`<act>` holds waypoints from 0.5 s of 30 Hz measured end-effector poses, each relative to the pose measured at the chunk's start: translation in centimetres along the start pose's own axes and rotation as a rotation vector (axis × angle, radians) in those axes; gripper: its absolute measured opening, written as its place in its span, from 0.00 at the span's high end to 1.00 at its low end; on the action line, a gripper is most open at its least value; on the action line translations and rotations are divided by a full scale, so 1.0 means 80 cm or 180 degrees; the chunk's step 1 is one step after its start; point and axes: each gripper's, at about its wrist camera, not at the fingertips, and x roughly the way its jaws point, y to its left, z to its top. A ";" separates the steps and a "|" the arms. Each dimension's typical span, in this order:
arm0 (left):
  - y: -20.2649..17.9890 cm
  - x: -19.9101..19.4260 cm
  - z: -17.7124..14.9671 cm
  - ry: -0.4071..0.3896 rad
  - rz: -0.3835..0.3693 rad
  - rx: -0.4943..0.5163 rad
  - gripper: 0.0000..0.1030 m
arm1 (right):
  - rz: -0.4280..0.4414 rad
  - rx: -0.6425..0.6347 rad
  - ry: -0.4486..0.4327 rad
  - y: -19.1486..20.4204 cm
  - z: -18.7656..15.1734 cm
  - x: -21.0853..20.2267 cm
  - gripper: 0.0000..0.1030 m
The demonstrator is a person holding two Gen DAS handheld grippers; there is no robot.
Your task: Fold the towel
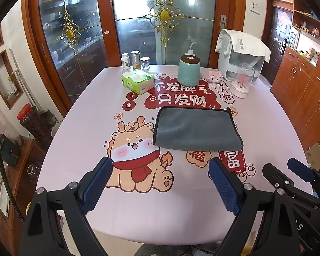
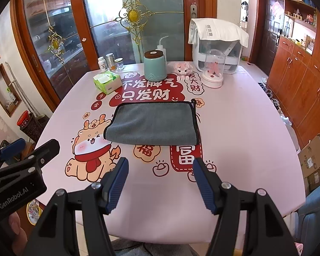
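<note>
Towel (image 1: 195, 128): grey plush rectangle, black-edged, folded flat.

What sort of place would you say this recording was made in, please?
Most likely a home dining area: a table with a cartoon-printed cloth, a tissue box and jars, glass sliding doors to what looks like a kitchen, and wooden cabinets.

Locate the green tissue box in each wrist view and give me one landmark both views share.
Left wrist: green tissue box sits left of centre, far side of the table, left of the teal jar.
Right wrist: green tissue box sits upper left, beyond the grey towel.
Shared landmark: the teal jar.
</note>
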 end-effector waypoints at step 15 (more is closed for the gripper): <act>-0.003 -0.002 -0.001 0.0026 -0.0015 0.0046 0.12 | 0.0006 0.0012 0.0019 -0.001 -0.001 0.002 0.39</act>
